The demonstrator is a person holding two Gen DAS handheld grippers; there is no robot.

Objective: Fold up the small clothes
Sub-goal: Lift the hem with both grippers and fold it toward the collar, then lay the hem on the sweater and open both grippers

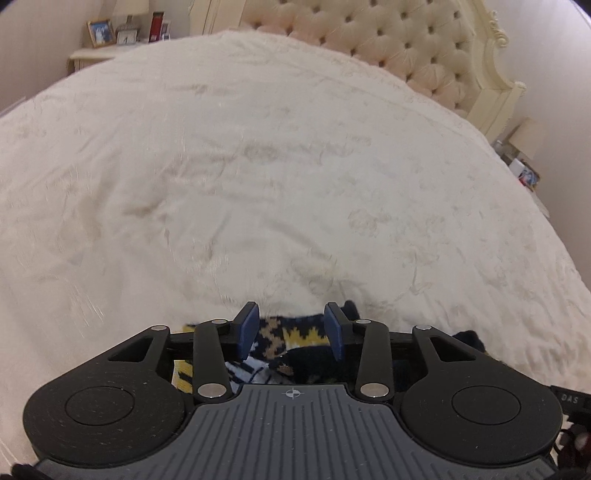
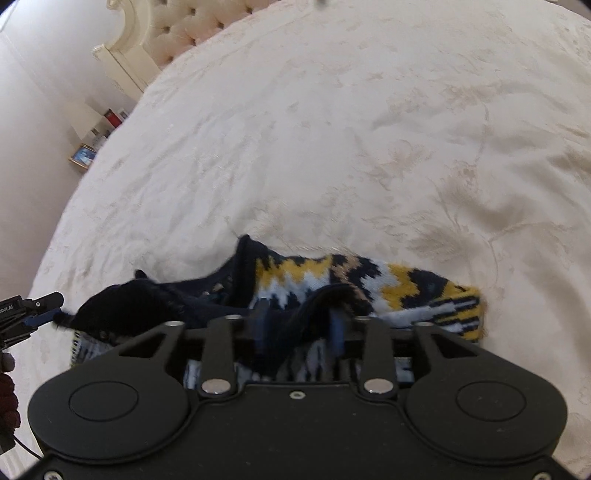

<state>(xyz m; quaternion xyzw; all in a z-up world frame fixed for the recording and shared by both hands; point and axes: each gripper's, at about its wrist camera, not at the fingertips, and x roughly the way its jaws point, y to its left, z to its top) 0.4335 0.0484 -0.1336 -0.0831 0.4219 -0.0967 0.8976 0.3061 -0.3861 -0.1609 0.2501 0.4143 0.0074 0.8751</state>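
A small knitted sweater [image 2: 354, 284], navy with yellow, white and tan zigzag bands, lies bunched on the cream bedspread [image 2: 332, 129]. In the left wrist view only a patch of it [image 1: 291, 339] shows between and under the fingers. My left gripper [image 1: 291, 328] is open, its blue pads wide apart over the sweater, holding nothing. My right gripper [image 2: 299, 321] is open with a navy fold of the sweater draped between its fingers; the tips are partly hidden by the cloth. The left gripper's tip [image 2: 40, 306] shows at the left edge beside the sweater's dark end.
The tufted headboard [image 1: 406, 40] stands at the far end of the bed. A nightstand with a photo frame [image 1: 99, 32], clock and lamp is at the far left. Another nightstand with a lamp [image 1: 524, 140] is at the right side.
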